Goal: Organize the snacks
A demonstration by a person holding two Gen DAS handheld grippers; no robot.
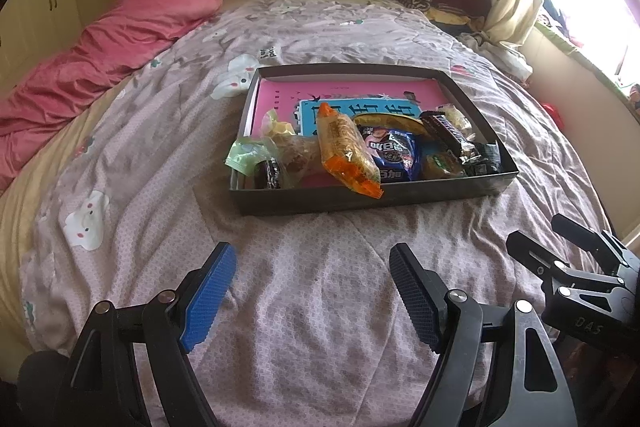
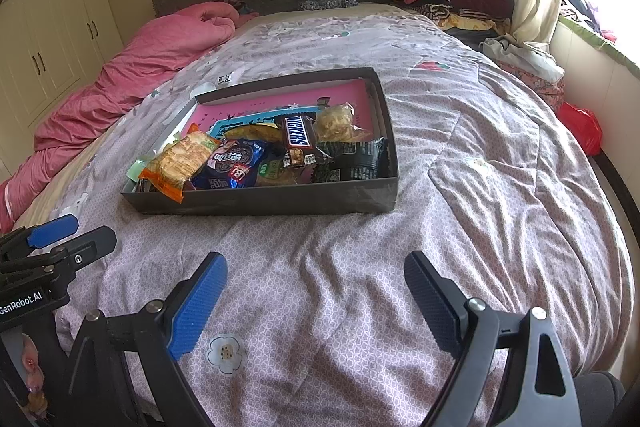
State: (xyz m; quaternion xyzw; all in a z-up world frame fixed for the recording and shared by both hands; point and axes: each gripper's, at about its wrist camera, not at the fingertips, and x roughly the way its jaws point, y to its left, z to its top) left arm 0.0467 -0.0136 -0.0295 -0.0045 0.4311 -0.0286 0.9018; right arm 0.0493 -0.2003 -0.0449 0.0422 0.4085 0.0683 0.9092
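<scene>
Nearest to me, both tools hang over the quilt with nothing between their blue-padded fingers: the left tool (image 1: 312,291) stands spread wide, and the right tool (image 2: 316,301) is spread just as wide. Each points down at the bed (image 1: 320,327), short of the box.

On the patterned lilac quilt I see a shallow dark box (image 1: 372,193) holding the snacks, all crowded toward its near wall, while the far part shows a bare pink liner with a blue printed panel. From the left wrist view, an orange-edged pack of biscuits (image 1: 349,151) lies tilted, its lower end spilling over the near rim. Just beside it sits a blue bag with a round dark logo (image 1: 394,151). A Snickers bar (image 2: 298,143) lies across the pile, touching the blue bag, with a clear bag of pale pieces (image 2: 338,123) behind it and a black sachet (image 2: 356,157) in the right-hand near corner. At the left end I make out a pale green wrapper (image 1: 244,155) and what may be a dark wrapped sweet, though it is too small to tell.
</scene>
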